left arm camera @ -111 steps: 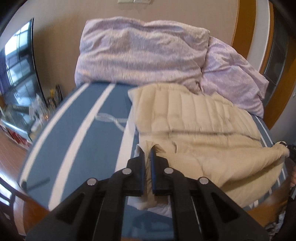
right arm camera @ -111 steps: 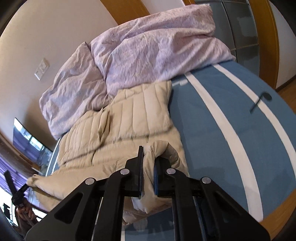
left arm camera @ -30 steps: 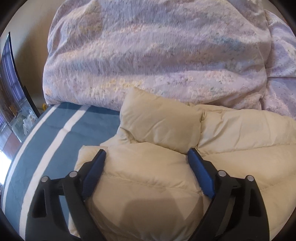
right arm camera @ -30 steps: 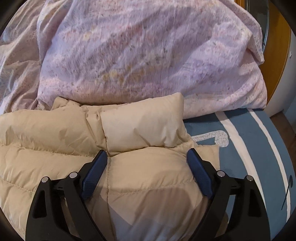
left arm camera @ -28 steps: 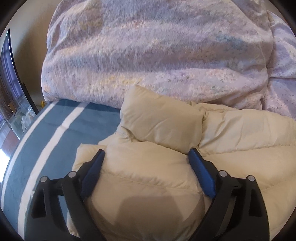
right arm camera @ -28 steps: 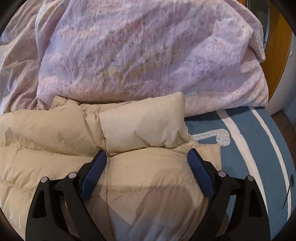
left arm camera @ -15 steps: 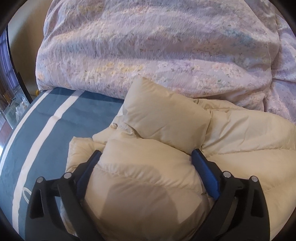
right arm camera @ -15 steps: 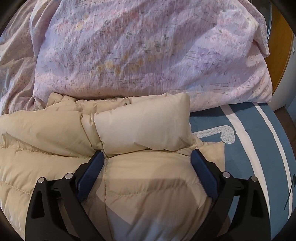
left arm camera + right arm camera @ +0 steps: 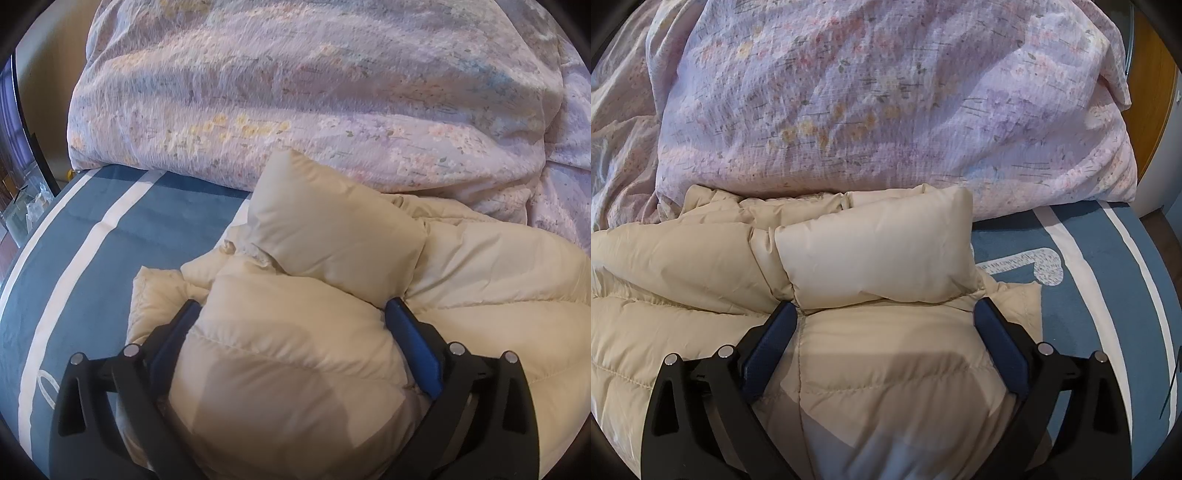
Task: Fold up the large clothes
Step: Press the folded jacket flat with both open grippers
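A cream quilted down jacket [image 9: 332, 236] lies folded over on the blue striped bed cover [image 9: 129, 221], its far edge against the lilac bedding. My left gripper [image 9: 293, 306] hovers over the jacket's left end, jaws spread wide. A puffy fold bulges up between the blue pads [image 9: 413, 343], which do not pinch it. In the right wrist view the same jacket [image 9: 875, 254] fills the lower half. My right gripper [image 9: 884, 306] stands over its right end, just as wide, with padded fabric between its fingers [image 9: 768, 347] but no grip.
A heap of lilac floral bedding [image 9: 295, 92] [image 9: 886, 92] rises right behind the jacket. Bare blue cover with white stripes [image 9: 1089, 295] lies to the right of the jacket. A dark screen [image 9: 22, 110] stands at the left, a wooden door frame [image 9: 1152, 110] at the right.
Both grippers, earlier shut on the jacket's near edge, have carried it up to the bedding and let go. Over the last second the jaws spread a little wider.
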Demonstrator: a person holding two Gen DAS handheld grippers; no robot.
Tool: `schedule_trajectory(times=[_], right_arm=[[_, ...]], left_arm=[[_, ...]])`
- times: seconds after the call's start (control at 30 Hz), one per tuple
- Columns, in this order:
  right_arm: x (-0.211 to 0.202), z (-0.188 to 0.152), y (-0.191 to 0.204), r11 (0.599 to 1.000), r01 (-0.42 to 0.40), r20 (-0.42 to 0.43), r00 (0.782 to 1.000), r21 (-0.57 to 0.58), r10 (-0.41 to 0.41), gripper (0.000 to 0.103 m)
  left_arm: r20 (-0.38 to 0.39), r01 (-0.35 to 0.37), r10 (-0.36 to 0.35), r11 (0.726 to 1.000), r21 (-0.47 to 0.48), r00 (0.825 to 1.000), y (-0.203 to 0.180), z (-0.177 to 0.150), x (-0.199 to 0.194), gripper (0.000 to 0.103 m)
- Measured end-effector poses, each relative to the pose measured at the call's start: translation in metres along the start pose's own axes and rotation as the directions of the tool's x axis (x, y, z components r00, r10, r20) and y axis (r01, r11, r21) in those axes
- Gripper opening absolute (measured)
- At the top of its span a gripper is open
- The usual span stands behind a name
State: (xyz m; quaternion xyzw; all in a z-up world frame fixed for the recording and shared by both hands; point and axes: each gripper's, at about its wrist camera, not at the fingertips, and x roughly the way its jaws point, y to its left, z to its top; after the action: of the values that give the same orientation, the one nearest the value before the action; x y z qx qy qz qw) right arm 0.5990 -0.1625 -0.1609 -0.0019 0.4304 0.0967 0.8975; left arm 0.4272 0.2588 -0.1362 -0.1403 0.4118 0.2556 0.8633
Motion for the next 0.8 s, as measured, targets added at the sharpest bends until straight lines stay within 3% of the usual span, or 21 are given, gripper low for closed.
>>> schedule_trajectory(times=[0.8], right_arm=[[0.0008, 0.0029, -0.0063, 0.999, -0.016, 0.008, 1.000, 0.029, 0.016, 0.100]], left_arm=[[-0.012, 0.012, -0.012, 1.000, -0.009, 1.000, 0.0022, 0.0025, 0.0018, 0.101]])
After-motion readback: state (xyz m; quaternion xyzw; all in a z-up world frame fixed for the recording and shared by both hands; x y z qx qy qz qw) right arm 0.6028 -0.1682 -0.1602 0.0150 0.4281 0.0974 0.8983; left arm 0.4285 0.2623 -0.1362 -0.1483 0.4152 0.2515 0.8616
